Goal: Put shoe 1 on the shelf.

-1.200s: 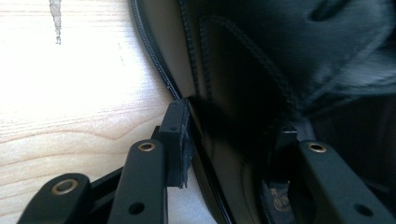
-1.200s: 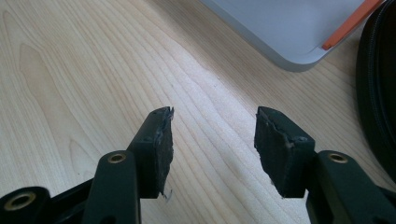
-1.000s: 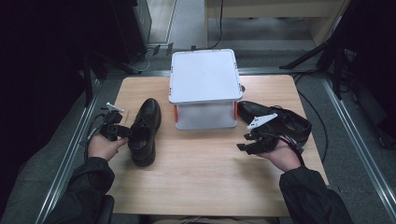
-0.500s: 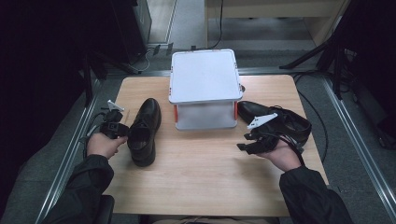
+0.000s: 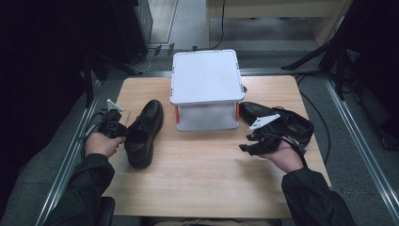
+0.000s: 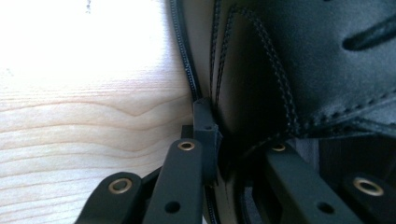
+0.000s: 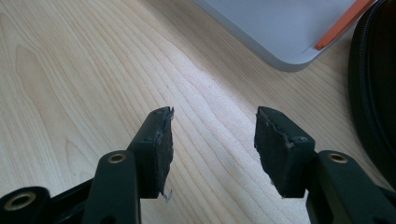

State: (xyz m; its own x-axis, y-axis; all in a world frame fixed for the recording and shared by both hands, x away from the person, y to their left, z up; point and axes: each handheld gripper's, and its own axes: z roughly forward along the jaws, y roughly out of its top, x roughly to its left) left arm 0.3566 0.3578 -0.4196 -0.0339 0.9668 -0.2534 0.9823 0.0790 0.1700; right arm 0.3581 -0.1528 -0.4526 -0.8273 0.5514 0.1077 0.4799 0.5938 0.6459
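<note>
A black leather shoe (image 5: 143, 132) lies on the left of the wooden table (image 5: 197, 179), toe pointing away. My left gripper (image 5: 117, 129) is shut on its side wall near the heel. In the left gripper view one jaw sits outside the shoe (image 6: 303, 60) and the other inside, with the left gripper (image 6: 219, 135) pinching the leather. A second black shoe (image 5: 282, 122) lies at the right. My right gripper (image 5: 249, 147) hovers open in front of it, holding nothing. In the right gripper view the right gripper (image 7: 212, 135) stands wide apart over bare wood, the shoe's edge (image 7: 373, 84) at the right.
A white lidded box (image 5: 204, 89) with orange latches stands at the back middle of the table, between the two shoes; its corner (image 7: 280, 23) lies just beyond my right jaws. The person's dark sleeves come in from the bottom. Dark stands and cables surround the table.
</note>
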